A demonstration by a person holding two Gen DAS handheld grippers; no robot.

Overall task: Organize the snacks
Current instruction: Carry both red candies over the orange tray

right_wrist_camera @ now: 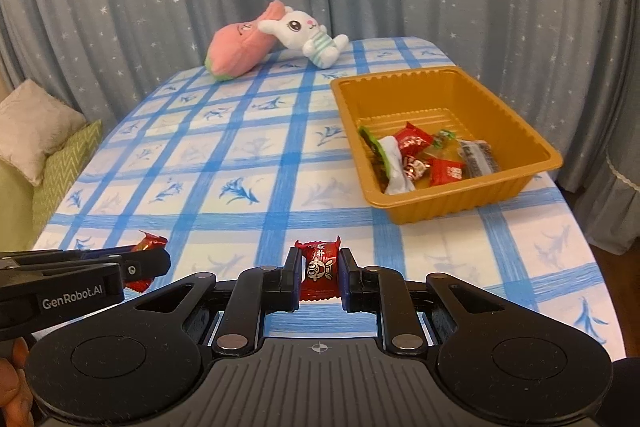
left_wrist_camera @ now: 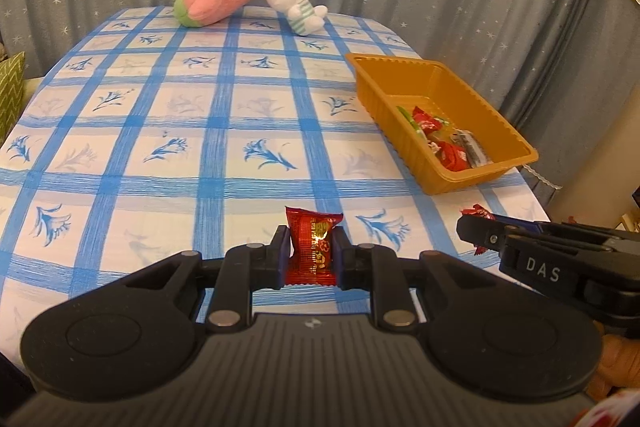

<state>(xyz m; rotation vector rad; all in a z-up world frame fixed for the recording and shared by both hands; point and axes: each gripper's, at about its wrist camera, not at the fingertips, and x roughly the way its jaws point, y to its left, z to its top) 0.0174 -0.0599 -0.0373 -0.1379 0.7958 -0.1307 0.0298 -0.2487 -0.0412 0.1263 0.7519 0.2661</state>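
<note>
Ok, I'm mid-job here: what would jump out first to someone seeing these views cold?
Each gripper is shut on a red wrapped candy: the left gripper on one red candy, the right gripper on another. Ahead to the right, a gold tray already holds assorted snacks. At the table's far edge lie a pink plush and a white bunny plush.

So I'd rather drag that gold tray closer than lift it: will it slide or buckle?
The gold plastic tray looks thin and ribbed, so it is probably light and may flex. Holding only a few wrapped candies, it should slide easily, though the checked tablecloth could bunch.
</note>
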